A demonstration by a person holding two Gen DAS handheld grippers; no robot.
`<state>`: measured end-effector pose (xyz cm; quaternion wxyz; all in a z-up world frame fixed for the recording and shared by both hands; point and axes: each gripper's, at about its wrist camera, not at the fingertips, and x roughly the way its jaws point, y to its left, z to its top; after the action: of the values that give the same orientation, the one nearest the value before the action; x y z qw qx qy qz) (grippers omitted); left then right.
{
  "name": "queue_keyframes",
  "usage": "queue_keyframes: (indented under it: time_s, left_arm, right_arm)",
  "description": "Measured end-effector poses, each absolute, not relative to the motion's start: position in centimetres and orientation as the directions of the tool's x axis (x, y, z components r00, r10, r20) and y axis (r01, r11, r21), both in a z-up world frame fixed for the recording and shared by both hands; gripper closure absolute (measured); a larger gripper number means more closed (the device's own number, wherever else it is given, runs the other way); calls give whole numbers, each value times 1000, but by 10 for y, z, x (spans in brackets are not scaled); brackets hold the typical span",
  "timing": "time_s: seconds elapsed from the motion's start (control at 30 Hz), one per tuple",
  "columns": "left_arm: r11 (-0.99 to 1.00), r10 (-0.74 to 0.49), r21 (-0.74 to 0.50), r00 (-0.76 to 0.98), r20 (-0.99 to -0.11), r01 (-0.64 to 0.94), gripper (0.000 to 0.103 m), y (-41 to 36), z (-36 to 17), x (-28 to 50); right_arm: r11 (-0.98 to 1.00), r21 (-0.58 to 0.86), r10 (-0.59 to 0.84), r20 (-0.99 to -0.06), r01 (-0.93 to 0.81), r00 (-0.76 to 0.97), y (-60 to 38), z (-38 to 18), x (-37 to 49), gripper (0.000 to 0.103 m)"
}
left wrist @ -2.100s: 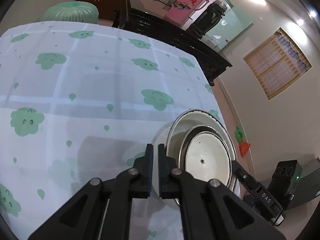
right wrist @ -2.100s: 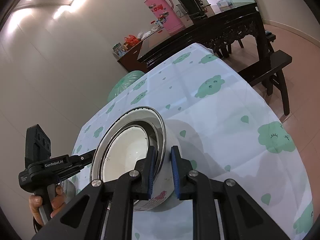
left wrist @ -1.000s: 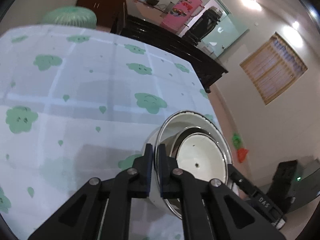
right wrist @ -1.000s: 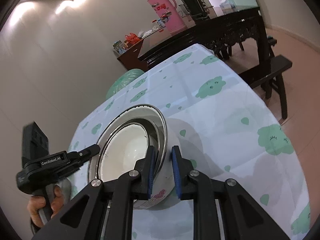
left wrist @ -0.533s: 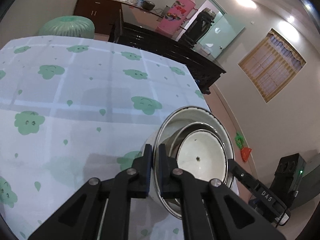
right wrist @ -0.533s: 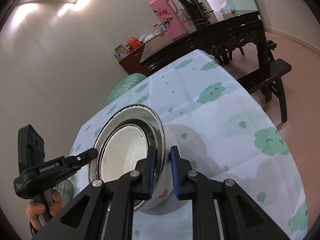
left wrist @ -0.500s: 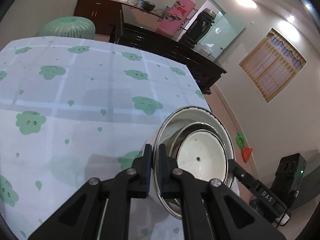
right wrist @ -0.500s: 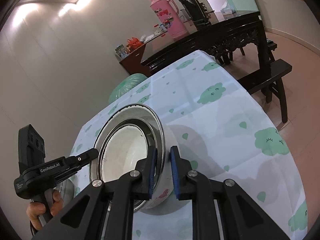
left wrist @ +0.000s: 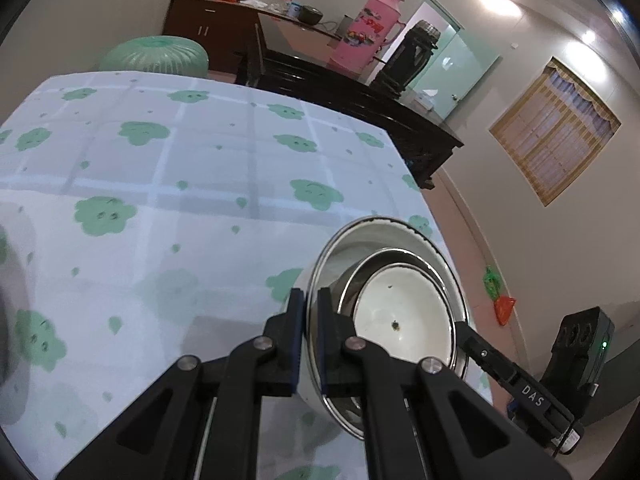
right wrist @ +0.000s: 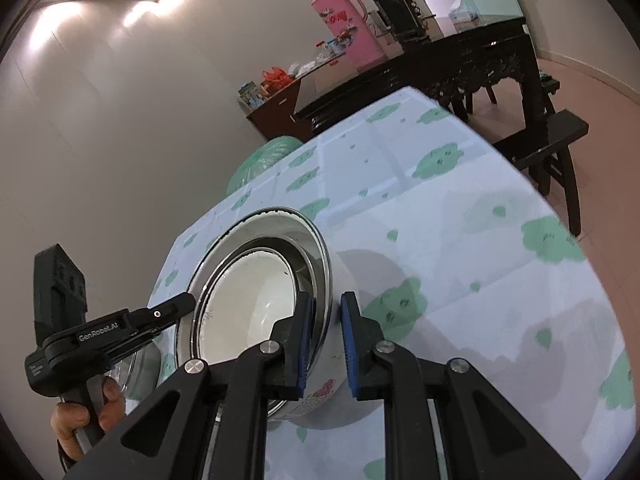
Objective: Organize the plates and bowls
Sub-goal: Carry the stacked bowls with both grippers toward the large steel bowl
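Note:
A nested stack of bowls hangs between my two grippers over the cloud-print tablecloth. The large white enamel bowl holds a steel bowl, and a smaller white bowl sits inside that. My left gripper is shut on the big bowl's near rim. From the opposite side, the right gripper is shut on the rims of the big bowl and the steel bowl, one finger inside and one outside. Each gripper shows in the other's view, the left one and the right one.
A shiny steel bowl lies behind the left gripper, with a hand on the handle. A blurred pale thing is at the cloth's left edge. Beyond the table stand a dark wooden table with a pink thermos, a bench and a green stool.
Both grippers keep their hold and the stack has drifted with them across the cloth. More of the table's far side shows, and a blurred pale thing has entered the left wrist view's left edge.

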<state>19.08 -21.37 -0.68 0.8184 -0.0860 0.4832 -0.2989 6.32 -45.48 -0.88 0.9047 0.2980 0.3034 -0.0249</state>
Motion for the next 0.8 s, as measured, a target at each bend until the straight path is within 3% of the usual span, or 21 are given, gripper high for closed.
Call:
queue_keyframes:
  time_s: [0.8]
  left_arm:
    - [842, -524, -388, 392, -756, 376, 102, -138, 1, 142]
  right_arm:
    - [833, 516, 187, -601, 199, 777, -377, -8, 27, 86]
